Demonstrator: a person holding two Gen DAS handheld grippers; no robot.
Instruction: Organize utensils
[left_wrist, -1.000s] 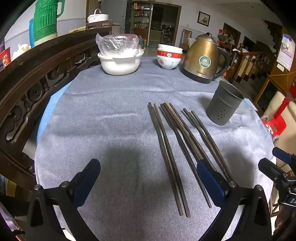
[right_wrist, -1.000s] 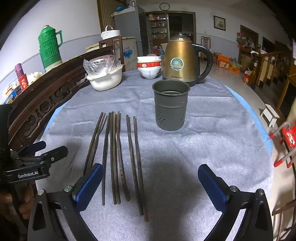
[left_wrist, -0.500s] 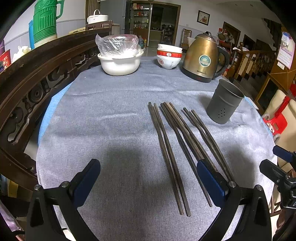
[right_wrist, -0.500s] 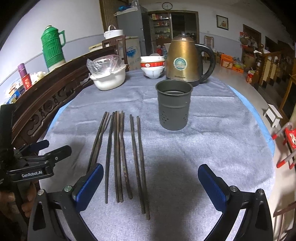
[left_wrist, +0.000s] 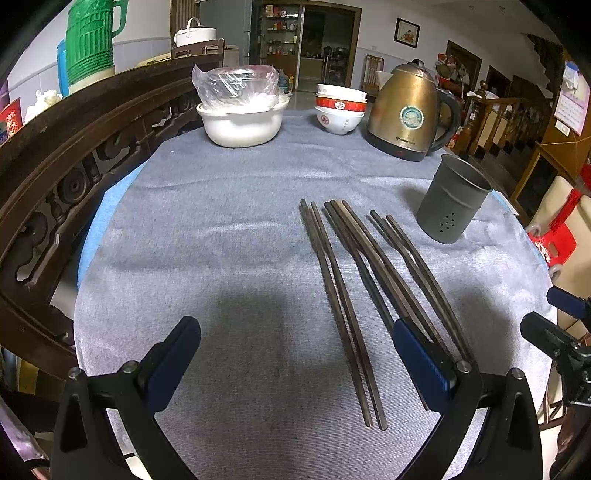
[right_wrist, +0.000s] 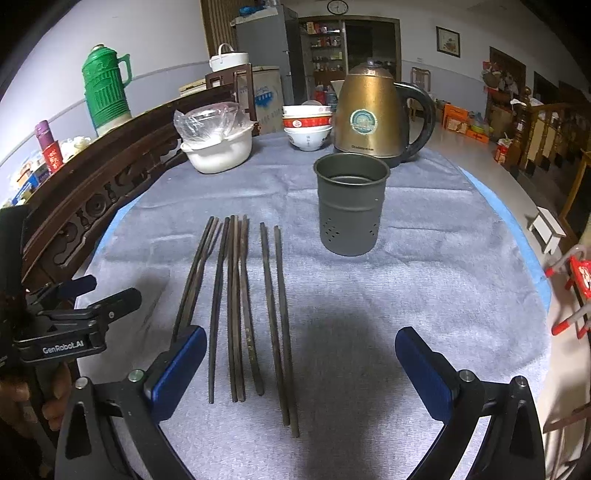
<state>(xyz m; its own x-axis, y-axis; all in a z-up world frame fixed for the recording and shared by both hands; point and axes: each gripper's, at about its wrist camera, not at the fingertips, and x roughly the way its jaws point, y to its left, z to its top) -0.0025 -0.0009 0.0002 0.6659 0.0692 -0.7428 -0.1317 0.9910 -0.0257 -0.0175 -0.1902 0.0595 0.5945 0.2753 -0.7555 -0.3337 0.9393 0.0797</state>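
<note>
Since nothing sits in the holder yet, I judge the task barely started: every chopstick lies flat on the cloth, none picked up.

Left wrist view: my left gripper (left_wrist: 295, 363) is spread wide, empty, hovering low over the grey cloth (left_wrist: 221, 240). The chopsticks (left_wrist: 354, 295) lie in three loose groups running away from me, right of centre; the leftmost pair's near ends fall between my fingers, closer to the right blue pad (left_wrist: 421, 363), which hides the middle group's near ends. The metal holder (left_wrist: 452, 201) stands upright beyond them, far right, near the kettle (left_wrist: 404, 110). White pot (left_wrist: 242, 123) and stacked bowls (left_wrist: 341, 112) sit at the back.

Right wrist view: my right gripper (right_wrist: 301, 373) is also wide, holding nothing. The chopsticks (right_wrist: 240, 302) lie left of centre; the rightmost pair's near ends fall between the fingers, and the left pad (right_wrist: 181, 365) covers the outermost group. The holder (right_wrist: 351, 205) stands ahead, slightly right, apart from the sticks, its interior showing no utensils. The left gripper (right_wrist: 79, 317) shows at the left edge.

Left to do: everything, meaning grasping sticks and dropping them in the holder.
</note>
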